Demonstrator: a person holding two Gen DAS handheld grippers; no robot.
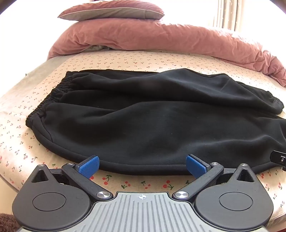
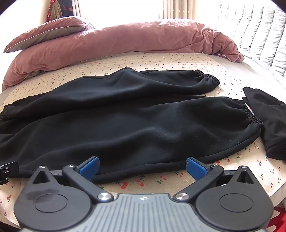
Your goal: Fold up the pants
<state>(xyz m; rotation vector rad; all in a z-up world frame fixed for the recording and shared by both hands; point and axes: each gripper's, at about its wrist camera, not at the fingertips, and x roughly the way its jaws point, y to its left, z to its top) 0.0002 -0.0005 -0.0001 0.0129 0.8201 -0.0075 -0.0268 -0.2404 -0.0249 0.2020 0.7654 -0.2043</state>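
Black sweatpants [image 1: 143,116] lie spread flat across the bed, elastic waistband [image 1: 53,94] at the left, two cuffed legs [image 2: 250,123] running to the right. My left gripper [image 1: 142,165] hovers at the near edge of the waist end, blue pads wide apart, nothing between them but the hem below. My right gripper [image 2: 142,166] stands open the same way at the near edge of the lower leg. A bit of the right gripper [image 1: 279,158] shows at the left wrist view's right edge, and the left gripper [image 2: 7,169] at the right wrist view's left edge.
The cherry-print sheet [image 1: 143,182] covers the bed. A pink duvet [image 1: 160,35] and pillow [image 1: 110,10] are bunched along the far side. Another black garment [image 2: 268,121] lies right of the pant cuffs. A grey quilted headboard [image 2: 259,32] stands at the far right.
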